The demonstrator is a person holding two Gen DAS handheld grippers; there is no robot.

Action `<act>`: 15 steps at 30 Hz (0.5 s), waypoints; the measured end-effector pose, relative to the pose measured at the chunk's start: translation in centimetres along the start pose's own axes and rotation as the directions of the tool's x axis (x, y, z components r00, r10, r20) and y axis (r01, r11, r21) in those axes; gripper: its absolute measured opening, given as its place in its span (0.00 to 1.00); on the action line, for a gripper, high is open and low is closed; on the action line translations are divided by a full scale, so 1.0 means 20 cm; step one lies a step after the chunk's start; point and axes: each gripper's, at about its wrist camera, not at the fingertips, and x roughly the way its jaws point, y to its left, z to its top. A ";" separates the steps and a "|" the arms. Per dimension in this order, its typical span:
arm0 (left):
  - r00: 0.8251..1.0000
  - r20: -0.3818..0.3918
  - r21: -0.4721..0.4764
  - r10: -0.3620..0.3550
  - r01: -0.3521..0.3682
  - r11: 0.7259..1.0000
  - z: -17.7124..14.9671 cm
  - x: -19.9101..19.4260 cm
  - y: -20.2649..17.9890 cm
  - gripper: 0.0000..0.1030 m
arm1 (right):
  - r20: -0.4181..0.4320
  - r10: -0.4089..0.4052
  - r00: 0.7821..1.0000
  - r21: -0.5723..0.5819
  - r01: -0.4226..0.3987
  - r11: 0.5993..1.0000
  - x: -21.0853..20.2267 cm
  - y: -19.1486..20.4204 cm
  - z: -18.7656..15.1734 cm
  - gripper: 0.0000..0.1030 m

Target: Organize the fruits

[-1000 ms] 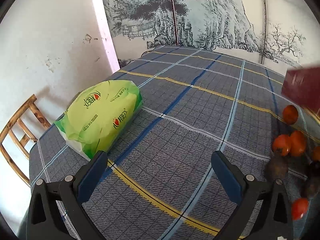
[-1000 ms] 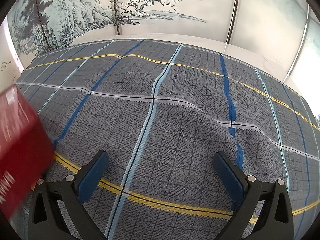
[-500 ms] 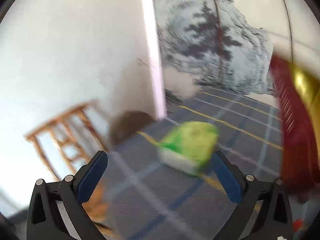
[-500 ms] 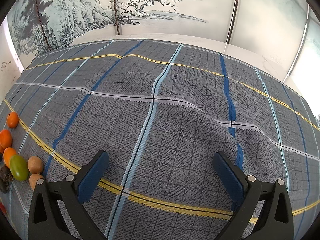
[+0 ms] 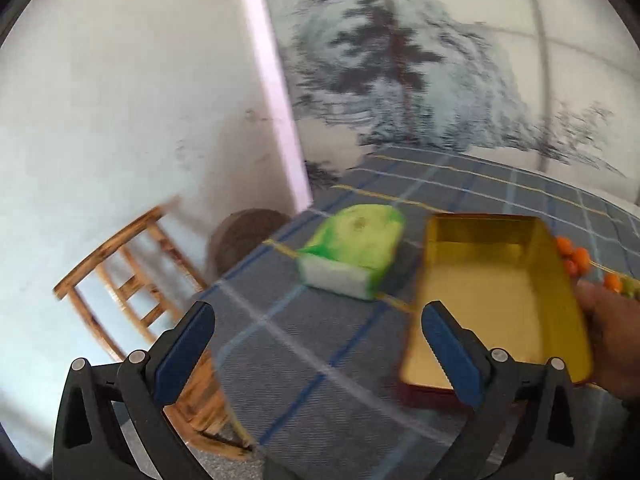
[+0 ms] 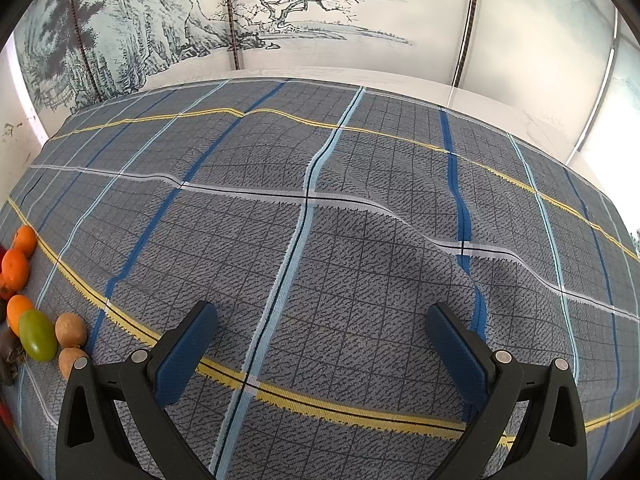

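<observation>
Tablecloth (image 6: 360, 240) under spread R hand-held gripper (image 6: 320, 340)

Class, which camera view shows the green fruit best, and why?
The right wrist view: the green fruit is sharp, lying among orange and brown fruits. In the left wrist view the fruits are a small blur behind the gold tin.

A hand (image 5: 612, 332) holds a gold-lined tin (image 5: 492, 292) by open tongs (image 5: 316, 344).
</observation>
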 end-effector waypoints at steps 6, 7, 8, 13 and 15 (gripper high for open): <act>0.992 0.032 0.062 -0.126 0.123 0.990 0.00 -0.04 -0.20 0.99 | 0.000 0.000 1.000 0.000 0.000 1.000 0.00 0.00 0.00 1.00; 0.989 0.030 0.065 -0.146 0.144 0.987 0.00 -0.04 -0.23 0.99 | 0.000 0.000 1.000 0.000 0.000 1.000 0.00 0.00 0.00 1.00; 0.987 0.020 0.060 -0.160 0.158 0.986 0.00 -0.04 -0.25 0.99 | 0.000 0.000 1.000 0.000 0.000 1.000 0.00 0.00 0.00 1.00; 0.989 0.002 0.058 -0.149 0.149 0.987 0.01 -0.03 -0.29 0.99 | 0.000 0.000 1.000 0.000 0.000 1.000 0.00 0.00 0.00 1.00; 0.992 0.017 0.054 -0.128 0.127 0.990 0.01 -0.03 -0.25 0.99 | 0.000 0.000 1.000 0.000 0.000 1.000 0.00 0.00 0.00 1.00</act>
